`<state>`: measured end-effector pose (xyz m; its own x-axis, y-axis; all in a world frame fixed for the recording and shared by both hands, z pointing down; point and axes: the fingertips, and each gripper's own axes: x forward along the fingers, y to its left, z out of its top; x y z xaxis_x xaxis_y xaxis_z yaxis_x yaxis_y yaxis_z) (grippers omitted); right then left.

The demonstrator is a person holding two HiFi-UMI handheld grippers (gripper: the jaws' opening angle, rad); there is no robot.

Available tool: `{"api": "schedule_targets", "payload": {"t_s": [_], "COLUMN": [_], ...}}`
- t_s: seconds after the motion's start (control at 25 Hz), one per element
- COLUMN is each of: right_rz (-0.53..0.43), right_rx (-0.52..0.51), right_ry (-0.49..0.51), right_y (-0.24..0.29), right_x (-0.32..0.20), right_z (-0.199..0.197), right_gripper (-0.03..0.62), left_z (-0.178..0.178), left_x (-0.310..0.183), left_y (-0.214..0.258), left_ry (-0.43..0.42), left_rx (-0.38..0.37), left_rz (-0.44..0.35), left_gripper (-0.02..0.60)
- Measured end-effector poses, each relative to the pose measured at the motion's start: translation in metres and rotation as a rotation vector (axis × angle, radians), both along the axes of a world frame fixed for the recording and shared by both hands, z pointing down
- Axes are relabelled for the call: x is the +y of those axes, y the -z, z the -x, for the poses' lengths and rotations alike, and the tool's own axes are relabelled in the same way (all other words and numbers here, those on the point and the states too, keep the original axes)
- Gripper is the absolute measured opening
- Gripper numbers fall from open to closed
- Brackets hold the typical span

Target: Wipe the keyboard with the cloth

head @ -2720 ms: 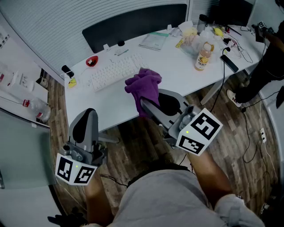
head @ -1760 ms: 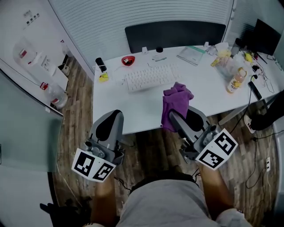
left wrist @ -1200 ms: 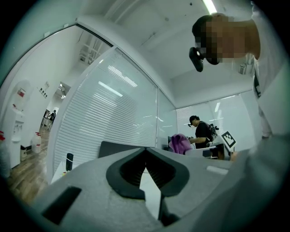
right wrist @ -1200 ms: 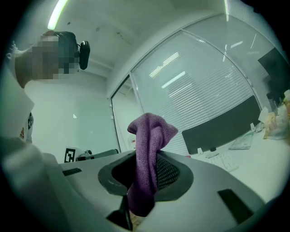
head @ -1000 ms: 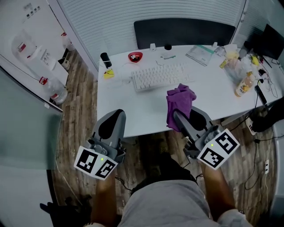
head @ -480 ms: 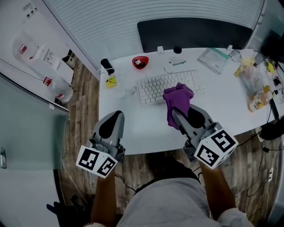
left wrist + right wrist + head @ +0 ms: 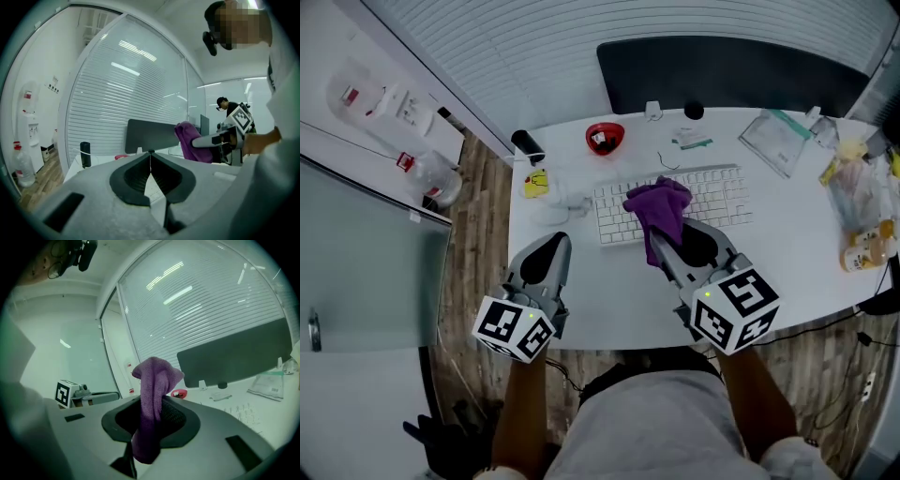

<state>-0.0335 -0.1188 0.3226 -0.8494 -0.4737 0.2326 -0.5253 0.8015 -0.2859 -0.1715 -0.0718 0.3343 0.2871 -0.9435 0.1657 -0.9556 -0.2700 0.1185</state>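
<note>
A white keyboard (image 7: 712, 192) lies across the middle of the white desk (image 7: 787, 253). My right gripper (image 7: 666, 246) is shut on a purple cloth (image 7: 657, 210), which bunches above the jaws and hangs over the keyboard's middle. In the right gripper view the purple cloth (image 7: 151, 404) stands up between the closed jaws, with the keyboard (image 7: 243, 412) at the lower right. My left gripper (image 7: 546, 258) is shut and holds nothing, over the desk's front left part. In the left gripper view its jaws (image 7: 150, 161) meet in a thin line, and the cloth (image 7: 192, 143) shows to the right.
A red bowl (image 7: 605, 138), a black cylinder (image 7: 526, 144) and a yellow item (image 7: 535, 181) sit at the desk's back left. A clear pouch (image 7: 778, 141), bags and a bottle (image 7: 865, 251) crowd the right. A dark chair back (image 7: 731, 70) stands behind the desk. A water dispenser (image 7: 375, 103) is at left.
Both grippers have moved forward from the desk's front edge. The right one has carried the purple cloth over the keyboard. The left one now hovers over the desk's front left.
</note>
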Motion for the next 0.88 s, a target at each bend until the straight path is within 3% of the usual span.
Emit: {"api": "schedule_targets", "payload": {"t_s": [0.48,0.88], "right_rz": [0.071,0.078], "right_rx": [0.182,0.411], "right_ry": [0.046,0.023], "right_y": [-0.032,-0.071], "right_x": [-0.034,-0.047], "right_z": [0.043,0.083], "right_gripper": [0.086,0.086], "left_z": [0.008,0.017], "left_x": [-0.048,-0.07], "left_y": [-0.063,-0.107], "left_ry": [-0.024,-0.114], "left_rx": [-0.06,-0.063], "left_rz": [0.178,0.303], "left_gripper": [0.017,0.017]}}
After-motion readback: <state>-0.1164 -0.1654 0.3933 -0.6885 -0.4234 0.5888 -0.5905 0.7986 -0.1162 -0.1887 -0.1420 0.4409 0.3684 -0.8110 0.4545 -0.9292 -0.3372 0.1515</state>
